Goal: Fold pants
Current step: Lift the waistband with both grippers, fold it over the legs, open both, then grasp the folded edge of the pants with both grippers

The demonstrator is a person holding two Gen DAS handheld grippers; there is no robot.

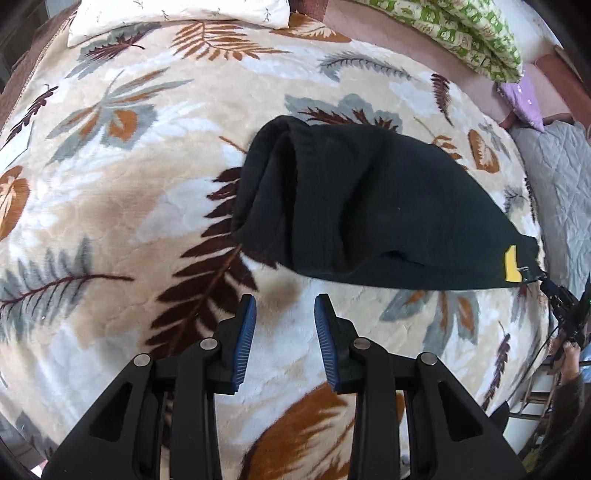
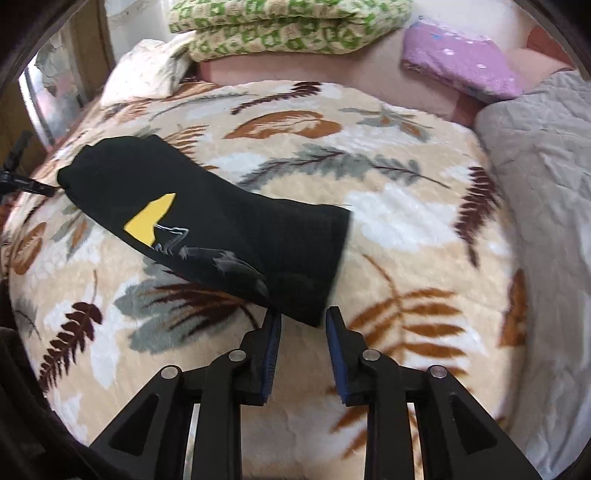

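**Left wrist and right wrist: both tools apart over a leaf-print bed**

Left wrist view: the left tool (image 1: 285, 306) hangs with its blue pads spread and nothing between them, just short of the black pants (image 1: 369, 206), which lie folded into a compact bundle on the blanket (image 1: 110, 206).

Right wrist view: the right tool (image 2: 303, 317) is also spread, the bundle's near corner reaching between its tips; whether they touch is unclear. A yellow patch (image 2: 151, 218) shows on the pants (image 2: 229, 229). Beyond the cream leaf-patterned blanket (image 2: 406, 229) lie a green-patterned quilt (image 2: 280, 26), a purple pillow (image 2: 461, 62) and a grey quilted cover (image 2: 546, 155).
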